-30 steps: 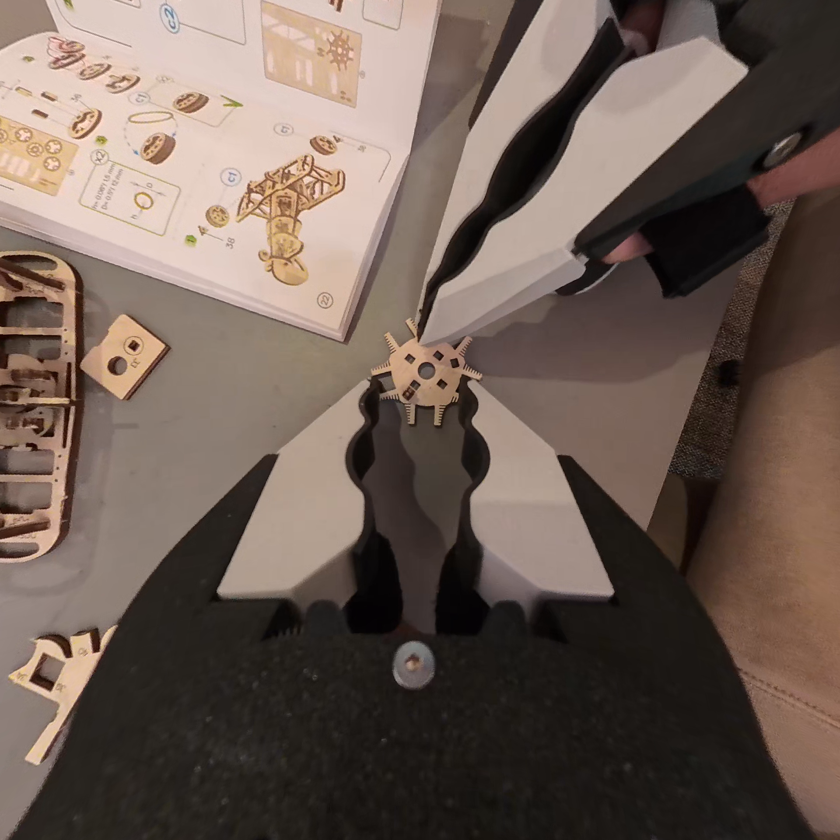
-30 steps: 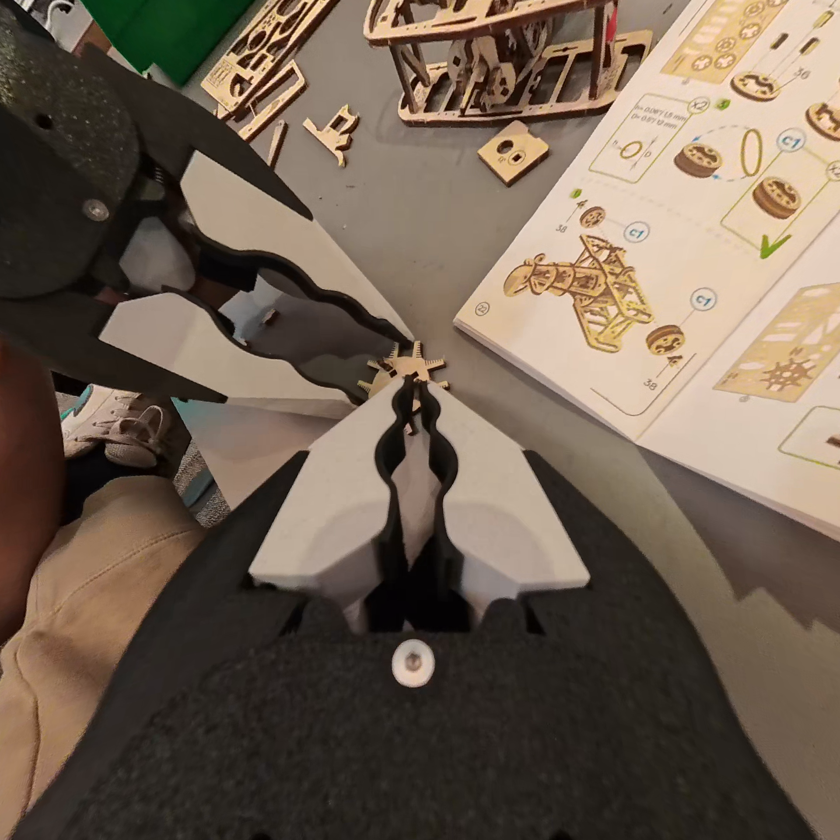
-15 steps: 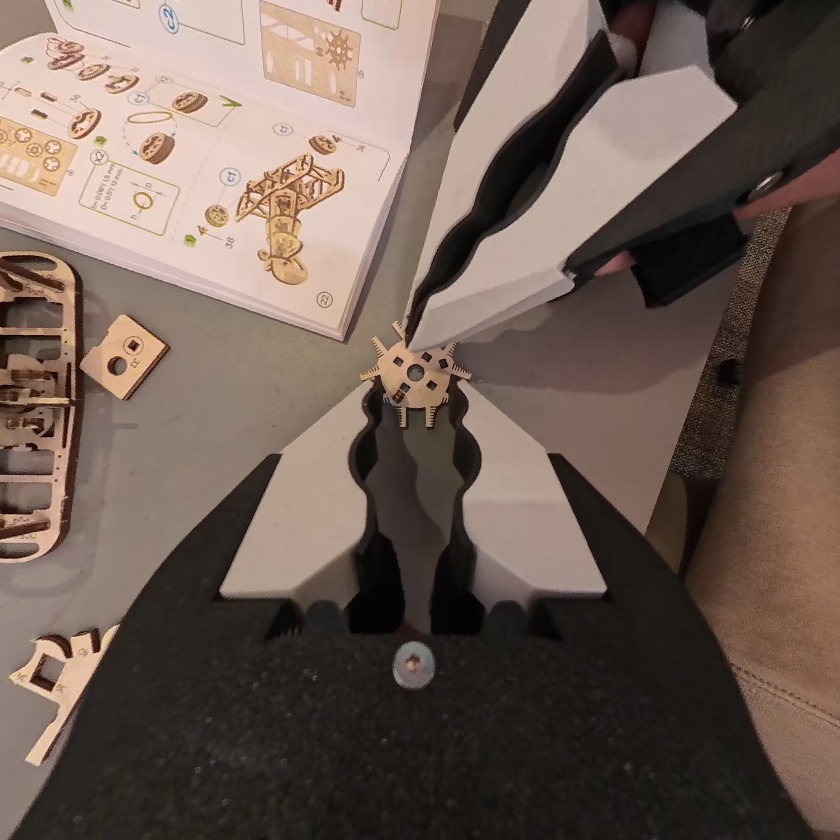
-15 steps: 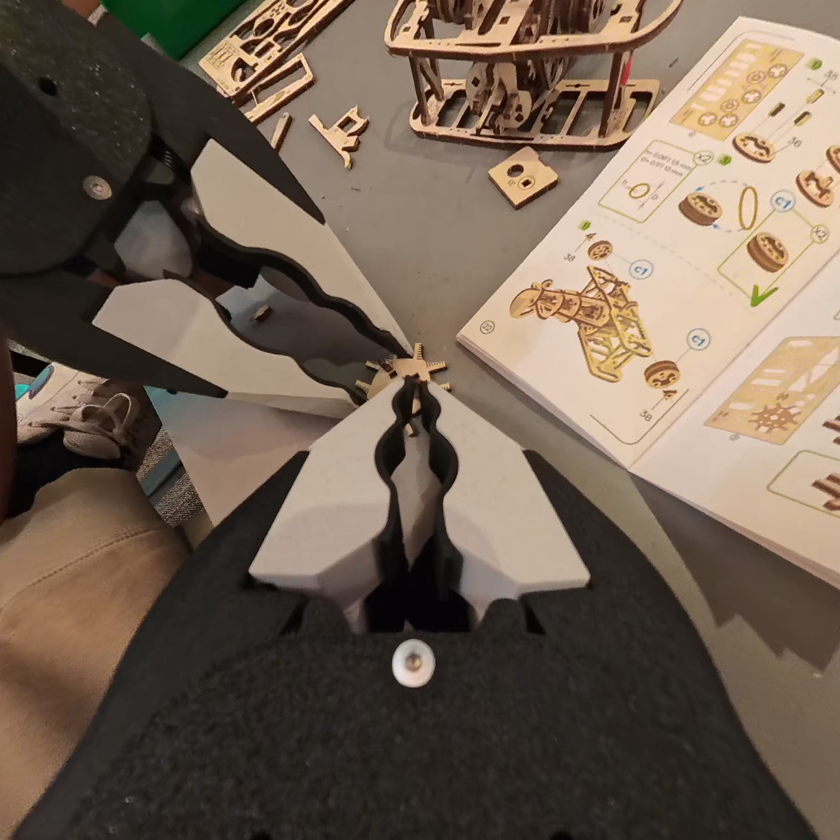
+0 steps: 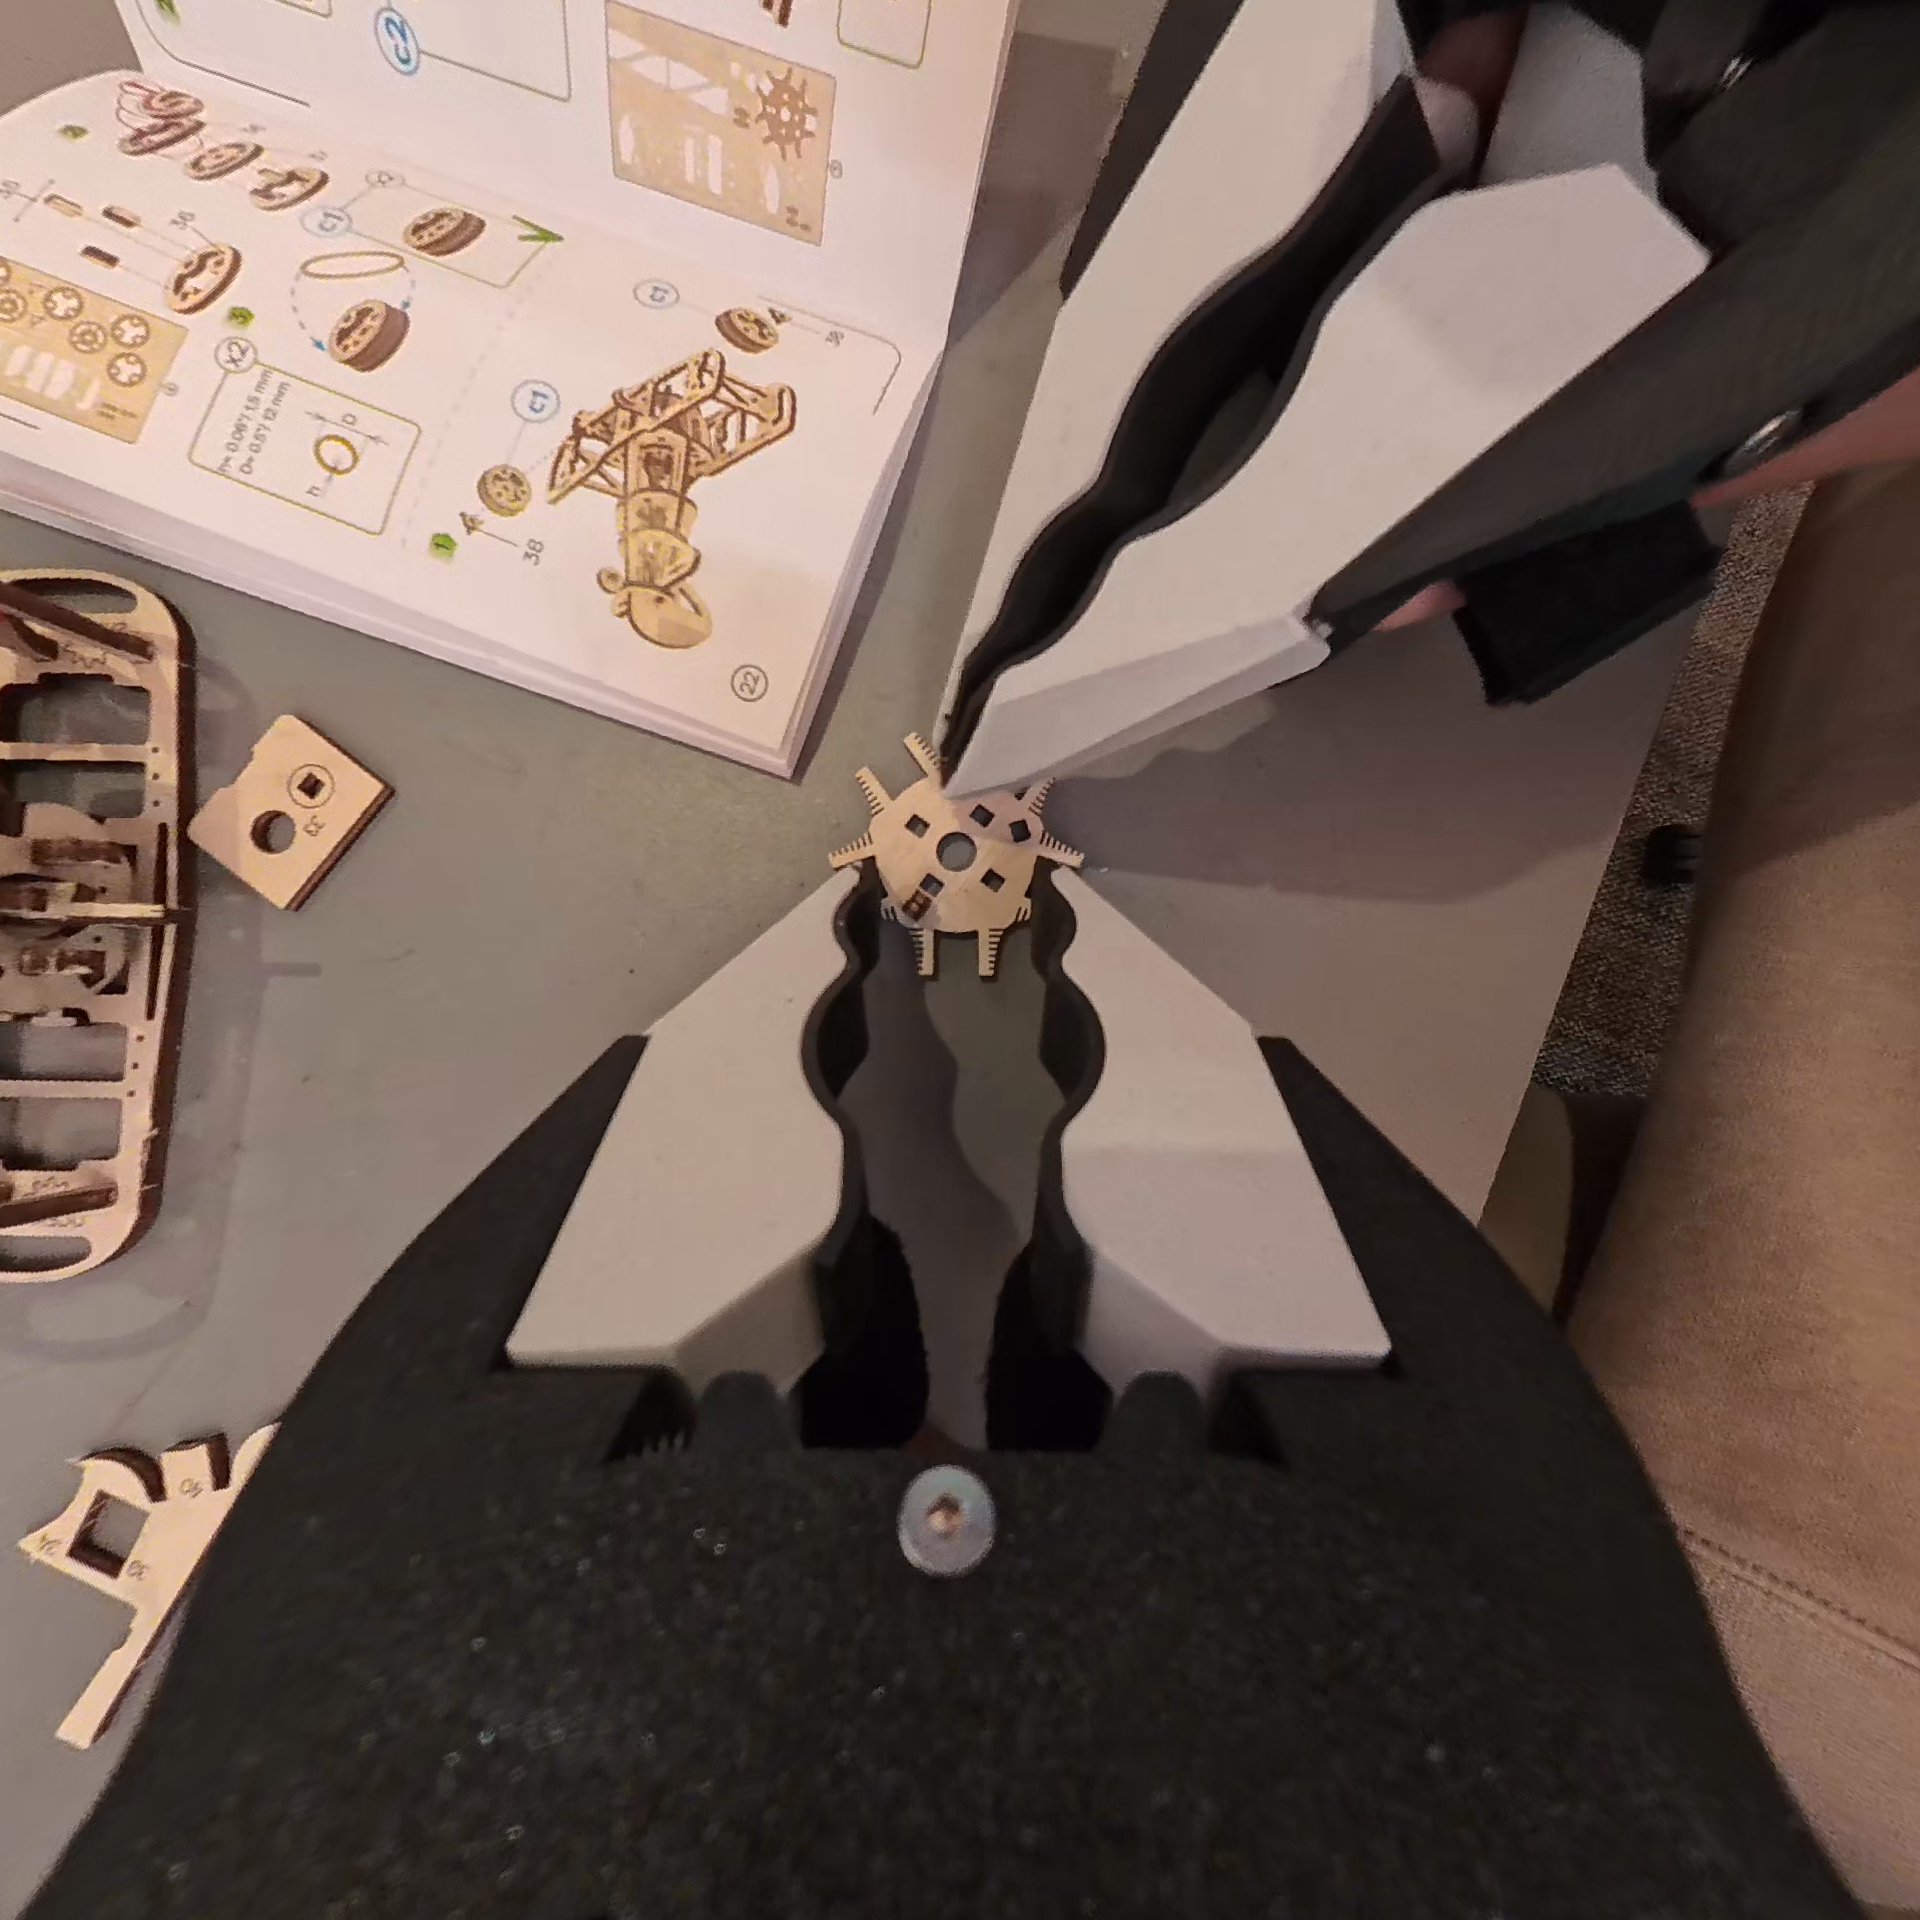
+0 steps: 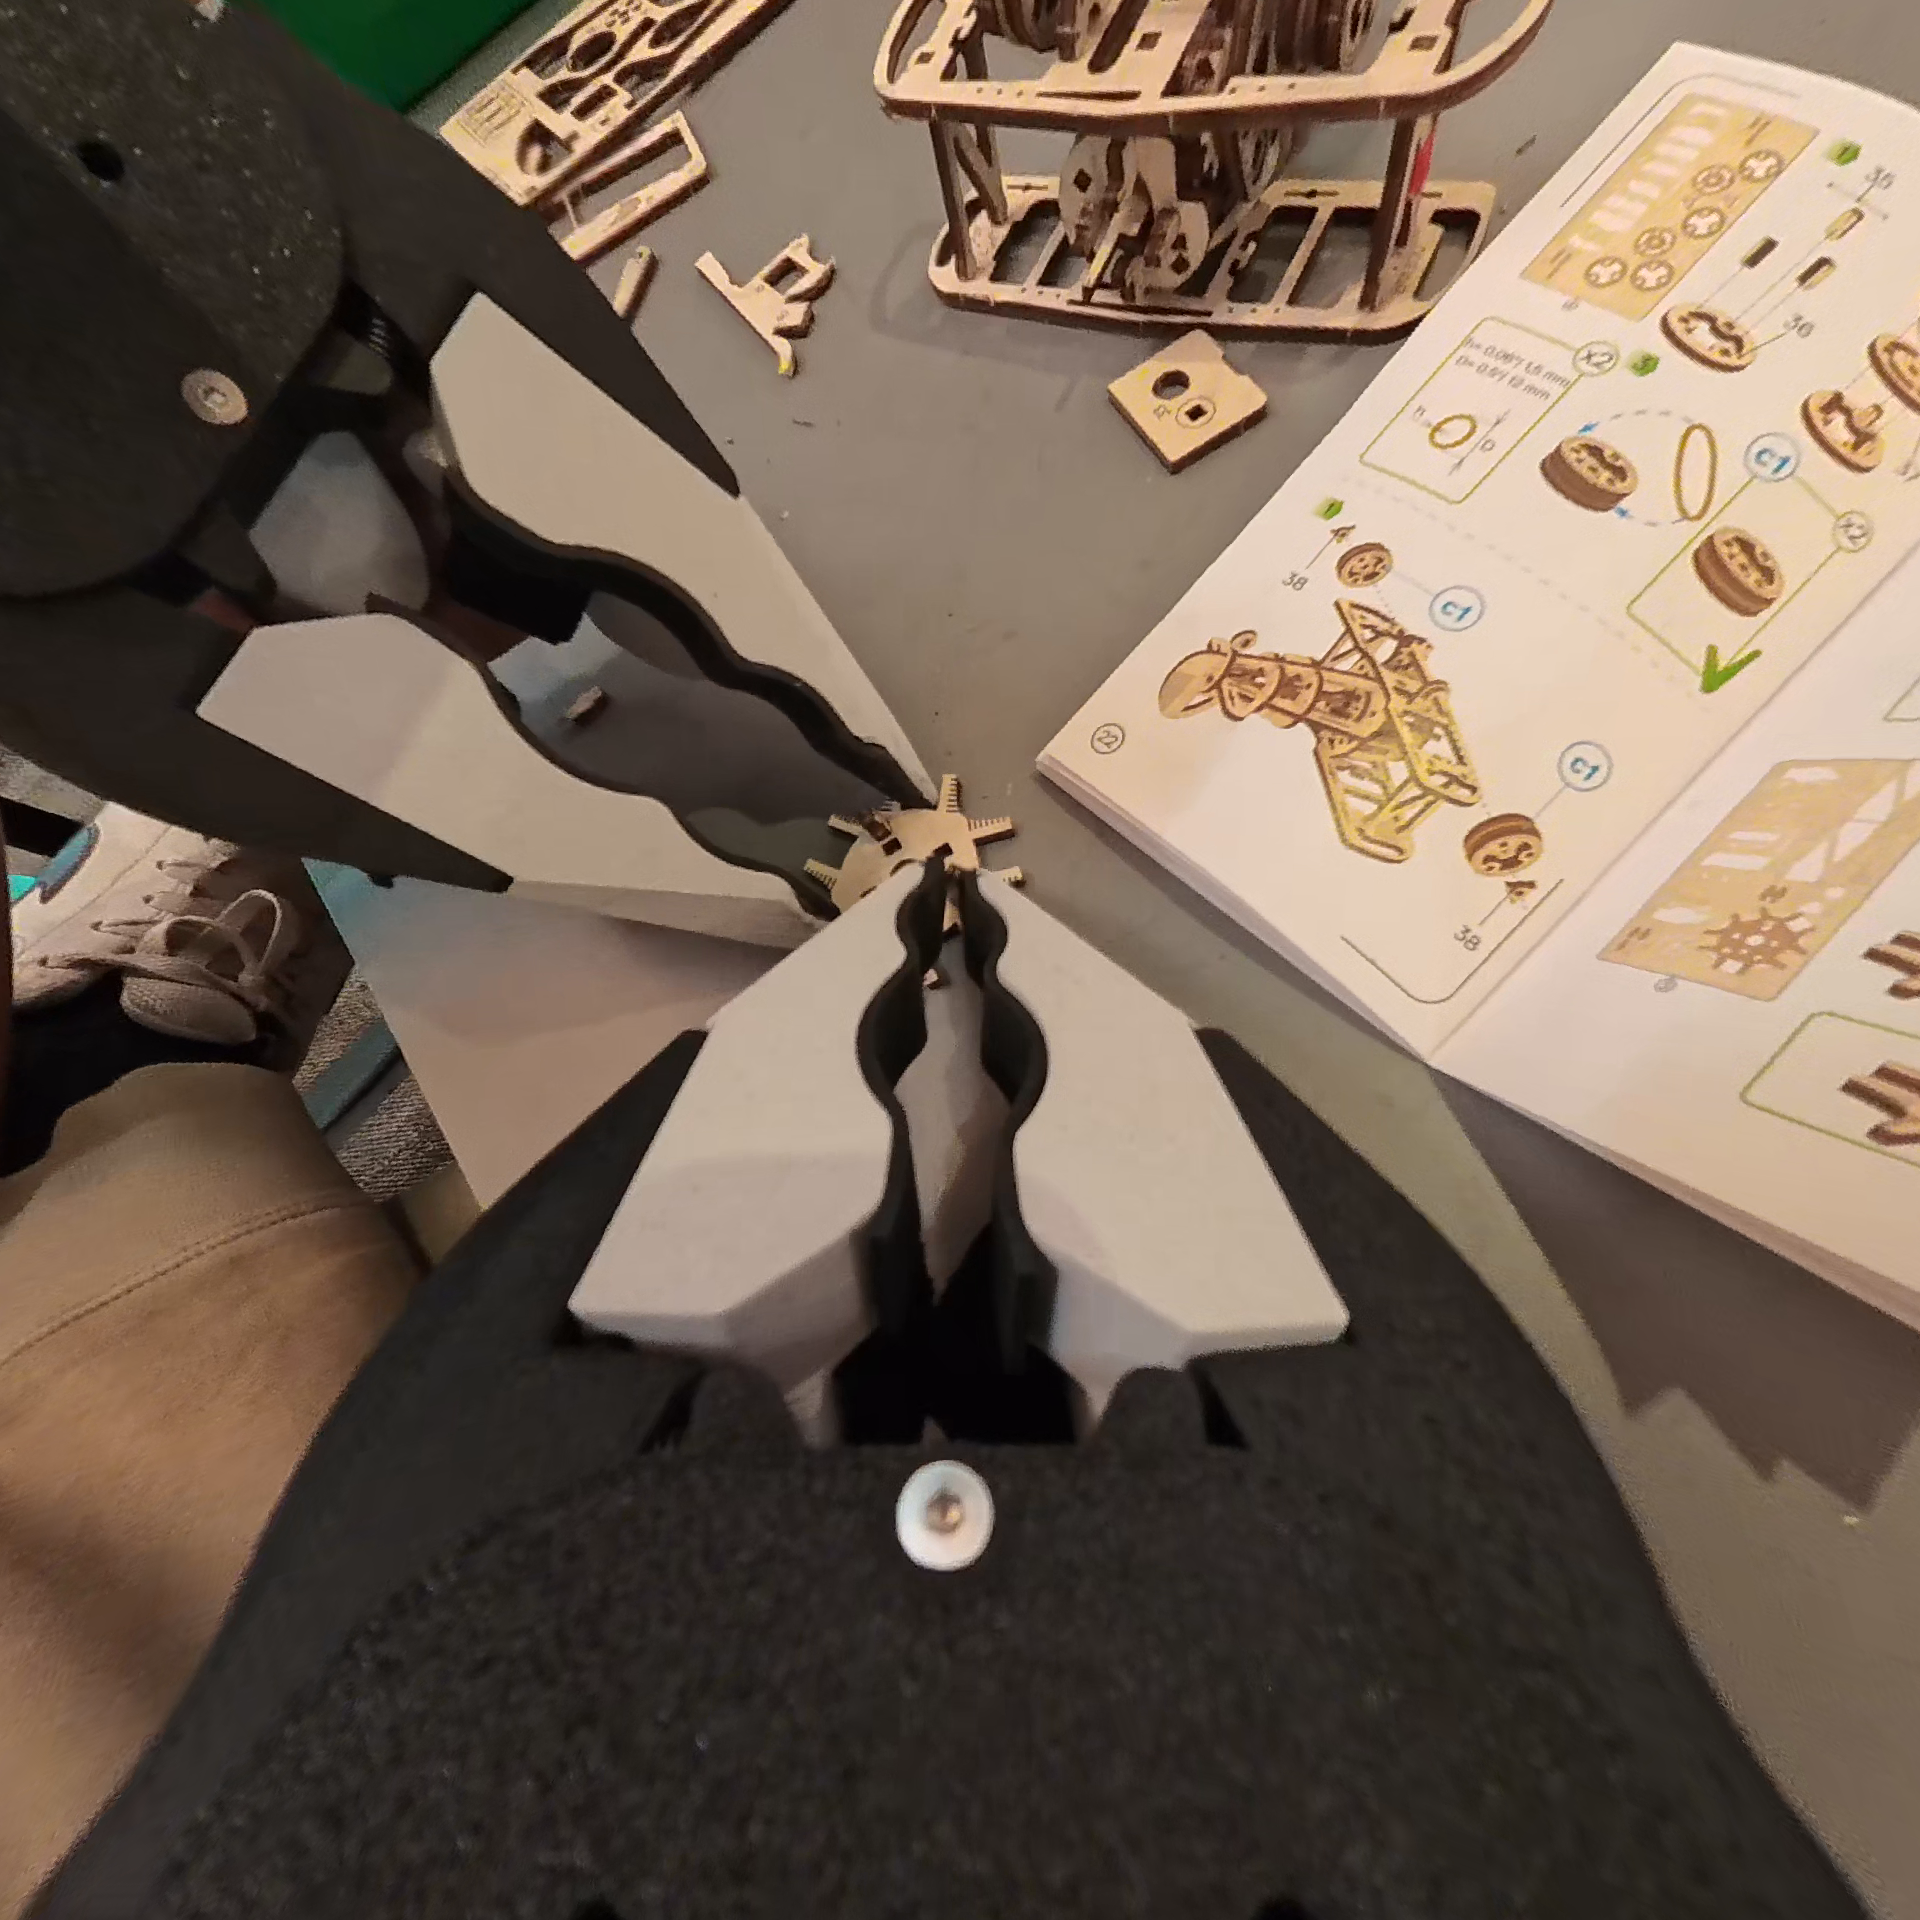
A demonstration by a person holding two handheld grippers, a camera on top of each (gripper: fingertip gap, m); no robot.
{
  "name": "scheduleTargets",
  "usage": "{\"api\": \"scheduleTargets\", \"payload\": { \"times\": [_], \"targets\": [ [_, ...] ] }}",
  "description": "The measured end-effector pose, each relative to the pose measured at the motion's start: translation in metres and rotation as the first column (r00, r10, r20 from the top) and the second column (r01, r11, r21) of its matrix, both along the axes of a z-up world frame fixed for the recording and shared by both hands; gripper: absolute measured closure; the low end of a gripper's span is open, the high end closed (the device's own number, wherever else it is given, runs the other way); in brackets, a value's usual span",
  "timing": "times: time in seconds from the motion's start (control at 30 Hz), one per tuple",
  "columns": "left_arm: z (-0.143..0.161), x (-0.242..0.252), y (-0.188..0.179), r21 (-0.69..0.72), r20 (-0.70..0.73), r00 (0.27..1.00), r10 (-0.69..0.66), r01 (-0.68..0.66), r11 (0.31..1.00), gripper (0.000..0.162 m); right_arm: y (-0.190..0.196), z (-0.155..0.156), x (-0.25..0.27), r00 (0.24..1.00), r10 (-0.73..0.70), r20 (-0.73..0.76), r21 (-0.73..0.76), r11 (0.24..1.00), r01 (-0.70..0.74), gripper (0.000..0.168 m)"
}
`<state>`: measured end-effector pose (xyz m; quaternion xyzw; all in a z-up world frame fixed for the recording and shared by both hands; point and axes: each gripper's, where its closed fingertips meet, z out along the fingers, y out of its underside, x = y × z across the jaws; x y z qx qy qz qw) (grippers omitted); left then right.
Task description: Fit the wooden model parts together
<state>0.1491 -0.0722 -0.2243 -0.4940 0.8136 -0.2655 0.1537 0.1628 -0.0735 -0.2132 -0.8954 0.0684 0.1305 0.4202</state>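
My left gripper (image 5: 951, 914) has its jaws moderately apart, the tips pressing either side of a small spoked wooden disc (image 5: 956, 857); the disc is wedged between them above the grey table (image 5: 582, 987). My right gripper (image 6: 951, 883) has its jaws almost together, pinched on the disc's (image 6: 925, 847) far edge. A tiny wooden piece shows in the slit between the tips, but I cannot tell what it is.

The left wrist view gives me the disc's flat face, with its centre hole and square slots; the right wrist view shows it only edge-on and half hidden by my own fingertips (image 6: 982, 899). In the left view the right gripper (image 5: 951, 764) comes down from the upper right and covers the disc's top edge. In the right view the left gripper (image 6: 862, 831) reaches in from the left.

Beyond the disc, an open instruction booklet (image 5: 499, 343) lies flat. A square plate with two holes (image 5: 291, 812) sits apart to the left, a bracket-shaped piece (image 5: 114, 1548) nearer me. Only the right view shows the whole frame model (image 6: 1174, 177) standing upright, and part sheets (image 6: 582, 114) behind.
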Motion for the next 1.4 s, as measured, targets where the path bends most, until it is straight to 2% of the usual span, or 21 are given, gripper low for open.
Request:
{"api": "scheduleTargets", "payload": {
  "times": [0.03, 0.23, 0.8, 0.9, 1.07, 1.33, 1.4],
  "targets": [
    [0.0, 0.0, 0.0, -0.002, 0.0, 1.0, 0.002, -0.002, 1.0, 0.135, -0.001, 0.0, 0.0, 1.0, -0.002, -0.003, -0.002, 1.0, 0.002, 0.166],
    [0.0, 0.0, 0.0, 0.001, 0.003, 1.0, 0.003, -0.003, 1.0, 0.135, -0.002, -0.001, 0.0, 1.0, -0.01, -0.018, -0.012, 1.0, 0.01, 0.167],
    [0.0, 0.0, 0.002, -0.002, 0.005, 1.0, -0.002, 0.002, 1.0, 0.136, 0.001, -0.002, 0.001, 0.998, -0.003, 0.06, -0.05, 0.999, 0.006, 0.167],
    [0.002, -0.003, 0.004, -0.021, -0.014, 1.0, 0.008, -0.009, 1.0, 0.141, 0.003, -0.002, -0.001, 0.997, 0.017, 0.073, -0.038, 0.999, -0.014, 0.167],
    [0.022, -0.003, 0.022, -0.092, 0.058, 0.996, 0.075, -0.069, 0.993, 0.149, 0.004, -0.001, -0.001, 0.997, 0.025, 0.074, -0.04, 0.999, -0.022, 0.167],
    [0.002, -0.01, 0.024, -0.063, -0.013, 0.999, 0.052, -0.053, 0.997, 0.14, 0.008, -0.002, -0.002, 0.991, 0.043, 0.125, -0.076, 0.997, -0.034, 0.167],
    [0.002, -0.008, 0.022, -0.061, -0.002, 0.999, 0.048, -0.048, 0.997, 0.143, 0.009, -0.002, -0.001, 0.991, 0.044, 0.13, -0.09, 0.995, -0.033, 0.167]
  ]
}}
